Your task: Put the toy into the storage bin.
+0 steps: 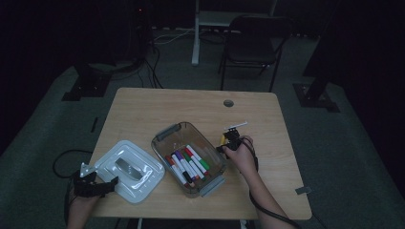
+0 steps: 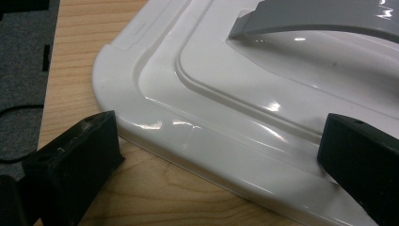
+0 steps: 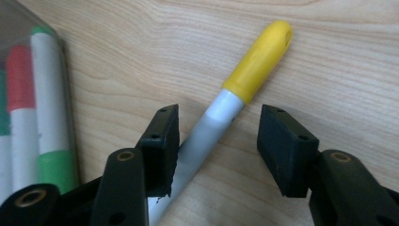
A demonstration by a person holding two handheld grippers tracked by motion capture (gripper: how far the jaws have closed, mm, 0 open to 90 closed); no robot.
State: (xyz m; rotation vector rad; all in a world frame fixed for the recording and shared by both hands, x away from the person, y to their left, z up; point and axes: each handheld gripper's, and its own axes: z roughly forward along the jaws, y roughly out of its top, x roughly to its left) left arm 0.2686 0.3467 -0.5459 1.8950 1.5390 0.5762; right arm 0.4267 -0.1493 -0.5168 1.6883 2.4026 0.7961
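A clear bin (image 1: 167, 132) of markers (image 1: 187, 165) sits mid-table, its wall just at 9 o'clock of the yellow-capped marker (image 3: 221, 113). Bare wood lies open toward 3 o'clock. The marker lies flat between the right gripper's (image 3: 217, 146) part-open jaws, left pad touching it. The left gripper (image 2: 211, 155) straddles the white lid (image 2: 244, 117) edge, wide.

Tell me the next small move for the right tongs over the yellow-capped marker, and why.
Probably close the right tongs on the yellow-capped marker. It lies on the table beside the clear bin of markers, its white barrel between the jaws; a gap shows on one side, so it isn't gripped yet. Lifting first would leave it behind.
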